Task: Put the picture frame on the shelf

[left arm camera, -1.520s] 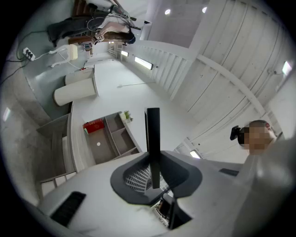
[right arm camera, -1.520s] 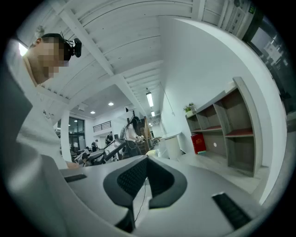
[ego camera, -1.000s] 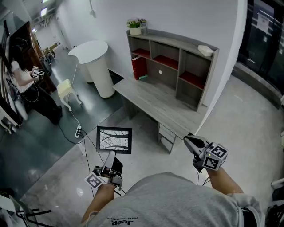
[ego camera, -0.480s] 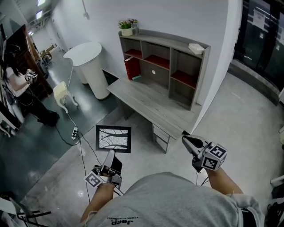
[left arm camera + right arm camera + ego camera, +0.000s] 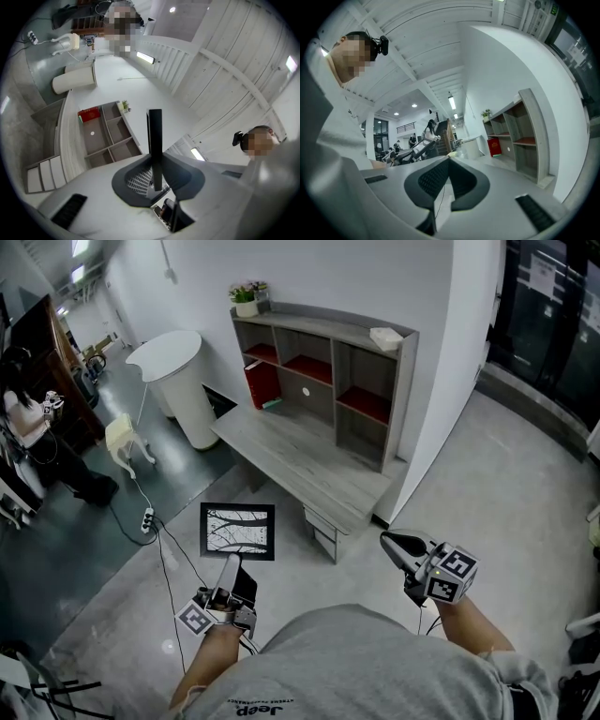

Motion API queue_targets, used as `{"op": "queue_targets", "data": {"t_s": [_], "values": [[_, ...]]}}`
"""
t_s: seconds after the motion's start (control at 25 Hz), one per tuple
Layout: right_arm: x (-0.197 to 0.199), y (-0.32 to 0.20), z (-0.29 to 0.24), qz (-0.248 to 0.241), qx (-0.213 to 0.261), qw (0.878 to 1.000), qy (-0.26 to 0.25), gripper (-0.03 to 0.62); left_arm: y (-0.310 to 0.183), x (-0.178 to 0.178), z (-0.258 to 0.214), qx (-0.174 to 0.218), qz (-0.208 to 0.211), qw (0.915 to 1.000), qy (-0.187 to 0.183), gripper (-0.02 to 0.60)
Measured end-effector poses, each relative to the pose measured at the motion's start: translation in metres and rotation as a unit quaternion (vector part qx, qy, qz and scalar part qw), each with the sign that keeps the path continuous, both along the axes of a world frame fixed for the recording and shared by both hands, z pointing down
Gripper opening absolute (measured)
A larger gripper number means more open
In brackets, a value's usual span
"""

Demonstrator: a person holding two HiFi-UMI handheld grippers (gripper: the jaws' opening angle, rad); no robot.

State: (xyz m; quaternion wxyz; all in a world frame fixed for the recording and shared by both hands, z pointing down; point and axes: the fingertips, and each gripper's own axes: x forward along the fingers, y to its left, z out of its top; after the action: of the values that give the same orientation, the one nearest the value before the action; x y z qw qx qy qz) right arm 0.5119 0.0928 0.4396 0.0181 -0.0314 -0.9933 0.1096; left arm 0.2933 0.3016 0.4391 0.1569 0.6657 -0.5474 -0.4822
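Left gripper (image 5: 230, 565) clamps picture frame's (image 5: 237, 532) lower edge over open floor (image 5: 112, 606), short of shelf (image 5: 405, 390); right gripper (image 5: 386, 540) closed

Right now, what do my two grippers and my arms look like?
Both the left gripper and the right gripper have pale grey bodies, tapered jaws and dark ribbed pads. Each carries a white cube with black square markers. The person wears a grey short-sleeved T-shirt.
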Motion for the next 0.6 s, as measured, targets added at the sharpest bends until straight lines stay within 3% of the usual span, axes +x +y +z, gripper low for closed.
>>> {"op": "queue_targets", "data": {"t_s": [0.32, 0.6], "values": [[0.002, -0.017, 0.004, -0.015, 0.0, 1.0, -0.003, 0.0, -0.018, 0.012, 0.0, -0.009, 0.001, 0.9999, 0.007, 0.08], [-0.044, -0.015, 0.008, -0.027, 0.003, 1.0, 0.006, 0.0, -0.018, -0.026, 0.013, -0.012, 0.0, 0.9998, 0.015, 0.08]]}}
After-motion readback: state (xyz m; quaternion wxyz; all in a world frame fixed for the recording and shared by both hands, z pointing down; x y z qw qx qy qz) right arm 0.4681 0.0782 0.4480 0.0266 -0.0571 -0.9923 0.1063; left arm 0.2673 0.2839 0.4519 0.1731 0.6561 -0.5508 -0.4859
